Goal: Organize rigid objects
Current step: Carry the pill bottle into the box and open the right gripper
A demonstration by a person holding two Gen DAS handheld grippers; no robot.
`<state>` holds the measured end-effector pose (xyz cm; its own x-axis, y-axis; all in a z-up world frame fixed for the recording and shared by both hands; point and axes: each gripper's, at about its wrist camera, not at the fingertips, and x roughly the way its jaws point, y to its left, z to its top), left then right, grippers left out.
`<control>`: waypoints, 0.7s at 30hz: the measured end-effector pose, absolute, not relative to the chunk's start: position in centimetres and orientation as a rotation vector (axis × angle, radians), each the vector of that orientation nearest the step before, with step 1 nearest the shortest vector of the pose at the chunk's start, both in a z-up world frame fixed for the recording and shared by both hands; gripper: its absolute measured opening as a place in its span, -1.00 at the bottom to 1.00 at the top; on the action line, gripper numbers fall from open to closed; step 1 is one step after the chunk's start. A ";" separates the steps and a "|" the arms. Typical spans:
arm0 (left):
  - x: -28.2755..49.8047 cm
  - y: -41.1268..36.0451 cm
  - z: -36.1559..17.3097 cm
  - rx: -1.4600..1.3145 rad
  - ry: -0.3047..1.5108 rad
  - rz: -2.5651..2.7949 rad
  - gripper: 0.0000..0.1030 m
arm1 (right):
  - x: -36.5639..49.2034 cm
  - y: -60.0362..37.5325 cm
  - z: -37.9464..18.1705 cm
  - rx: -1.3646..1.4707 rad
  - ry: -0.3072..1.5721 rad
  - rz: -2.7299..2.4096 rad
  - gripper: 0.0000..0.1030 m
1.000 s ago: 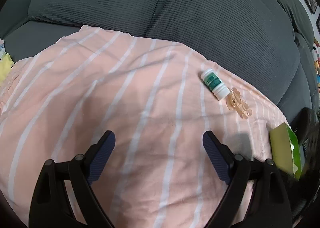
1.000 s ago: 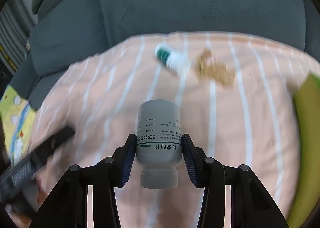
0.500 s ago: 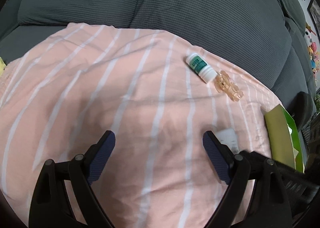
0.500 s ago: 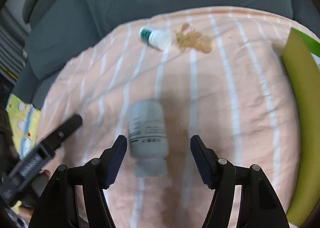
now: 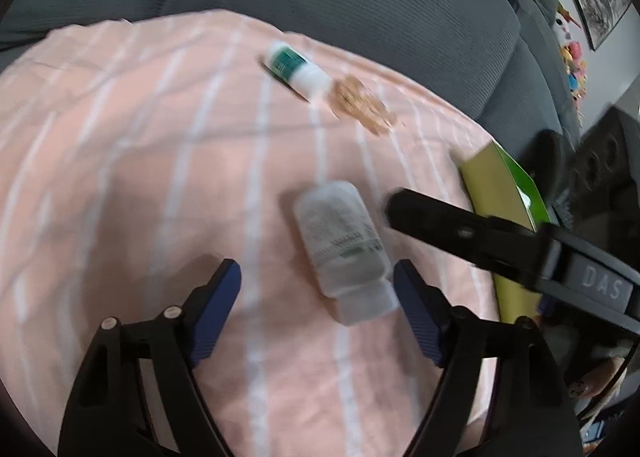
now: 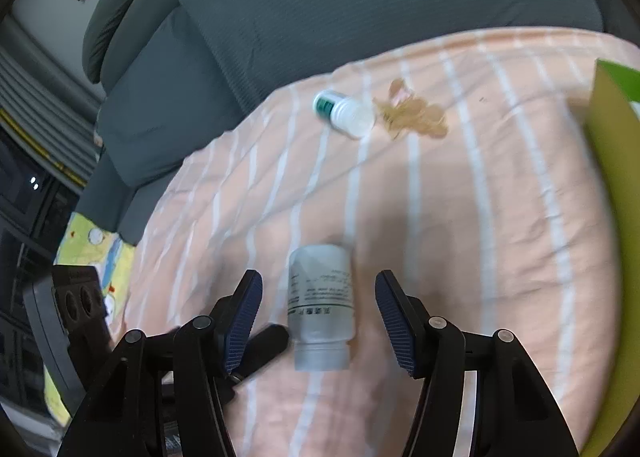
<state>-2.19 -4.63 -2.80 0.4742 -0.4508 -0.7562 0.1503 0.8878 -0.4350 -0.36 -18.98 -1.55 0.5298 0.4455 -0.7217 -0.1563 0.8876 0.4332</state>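
Hazard entry: grey pill bottle [image 5: 344, 253] lying on striped sheet [image 5: 140, 177] between both closing, non-gripping claws, left claw [image 5: 318, 309] and right claw [image 6: 318, 321], risking collision, bottle rolling.

The words on the gray bottle [image 6: 320, 305] between the right claw's [image 6: 319, 323] pads were too blurry to read. Far ahead, the tan thing [image 5: 362, 105] beside the small green bottle [image 5: 298, 71] was a smear. The green box [image 6: 618, 217] was cut off at the right edge.
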 end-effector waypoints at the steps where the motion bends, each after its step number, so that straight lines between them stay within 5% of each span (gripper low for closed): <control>1: -2.1 -4.9 -3.0 -0.327 1.021 -0.383 0.44 | 0.0 -18.7 -2.0 0.337 0.966 0.372 0.20; 4: -1.9 -5.7 -3.6 -0.313 1.044 -0.399 0.28 | 0.6 -18.4 -3.1 0.352 1.014 0.372 0.16; 6: -1.6 -6.0 -4.1 -0.355 1.064 -0.452 -0.10 | 0.9 -18.0 -4.1 0.367 1.050 0.386 0.03; 21: -3.8 -10.1 2.4 -0.177 0.813 -0.516 -0.15 | -2.1 -21.0 -0.1 0.455 0.882 0.347 -0.05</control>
<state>-3.83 -10.12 2.42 0.5722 -0.5037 -0.6472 0.3713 0.8628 -0.3432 -2.05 -20.99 -0.14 0.5907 0.4695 -0.6562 -0.1043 0.8509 0.5149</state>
